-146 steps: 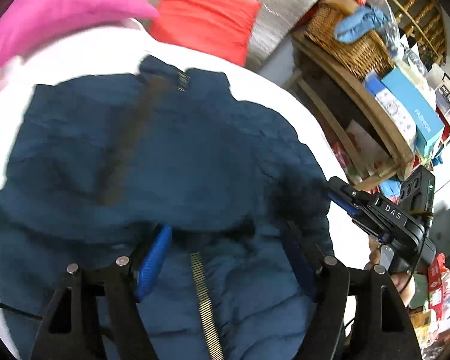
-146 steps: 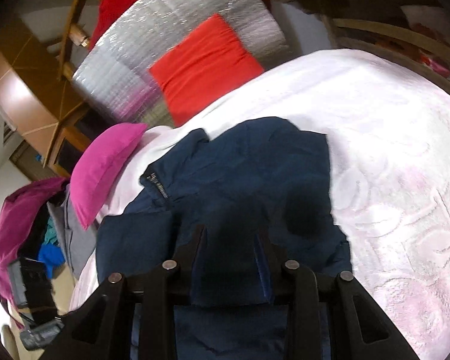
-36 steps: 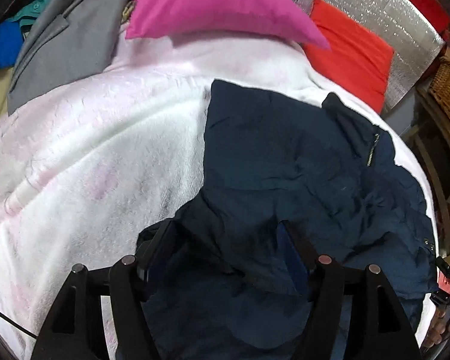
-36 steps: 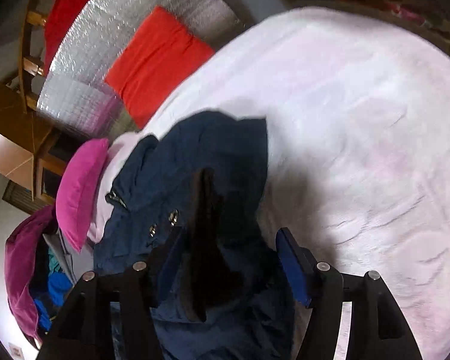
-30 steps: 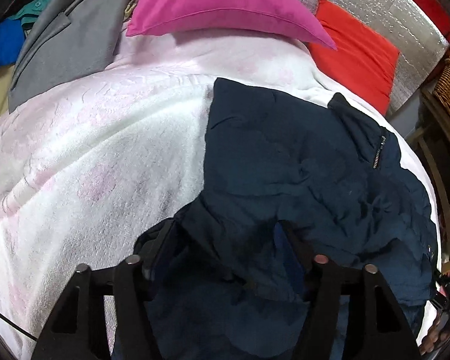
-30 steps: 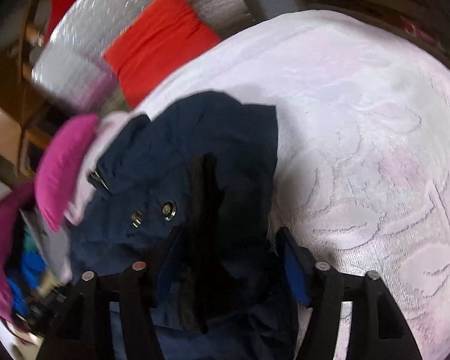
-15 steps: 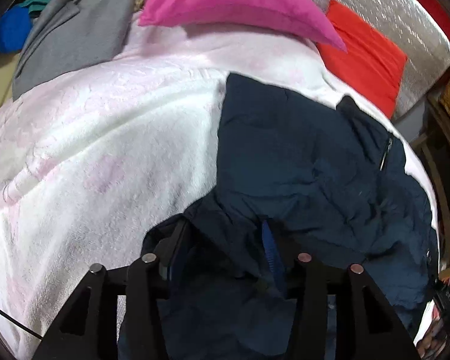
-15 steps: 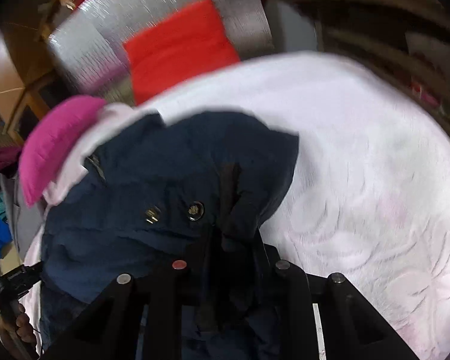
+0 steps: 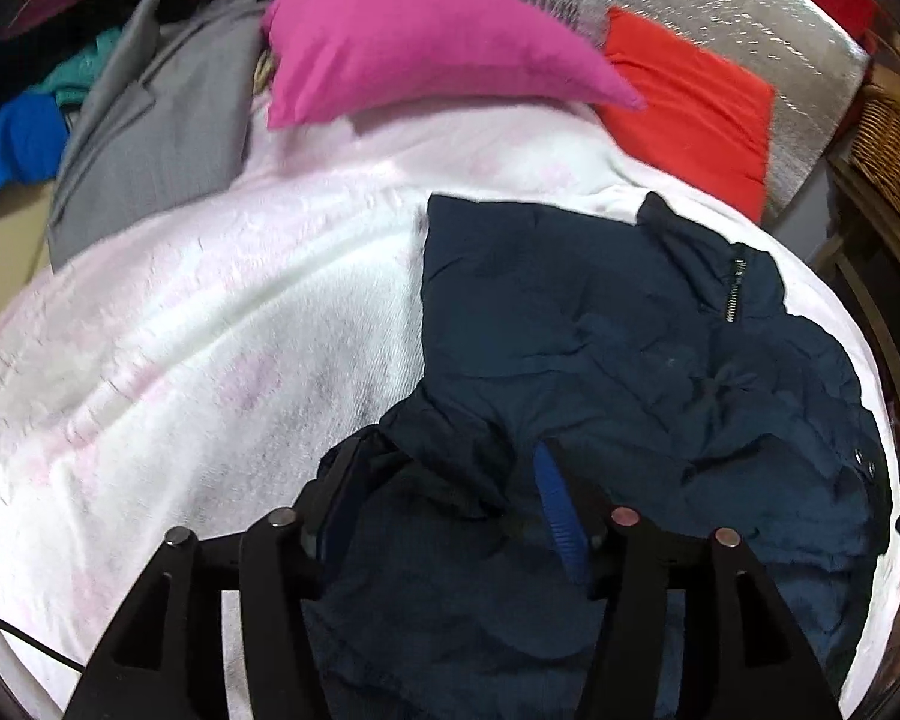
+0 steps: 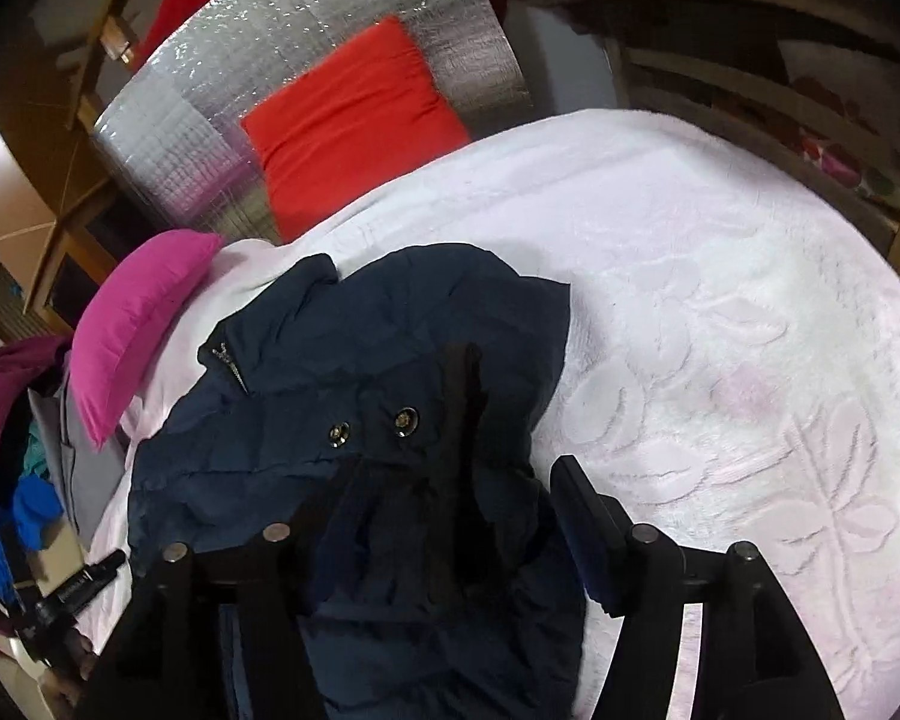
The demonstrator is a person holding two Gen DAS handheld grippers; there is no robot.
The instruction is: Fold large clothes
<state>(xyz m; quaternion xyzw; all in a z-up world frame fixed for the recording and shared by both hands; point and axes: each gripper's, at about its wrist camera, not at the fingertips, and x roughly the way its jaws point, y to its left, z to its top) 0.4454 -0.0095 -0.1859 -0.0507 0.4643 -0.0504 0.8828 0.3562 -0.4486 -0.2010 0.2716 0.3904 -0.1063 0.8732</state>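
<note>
Navy jacket [image 9: 600, 348] lies on white bedspread [image 9: 210, 330], bunched beneath and ahead of both sets of fingers. Left gripper [image 9: 450, 498]: jaws just opened further, standing apart; fabric mounds between fingers, pads not visibly pressing, so released. Right gripper [image 10: 456, 516]: jaws just opened wide; snap-button flap lies between fingers, right finger clear of cloth, so released. Progress, as judged: sides drawn inward over body, collar and zip beyond fingertips; fold rough and lumpy. Remaining: smoothing, then final lengthwise fold. Pink pillow [image 9: 426, 42] far beyond fingertips.
</note>
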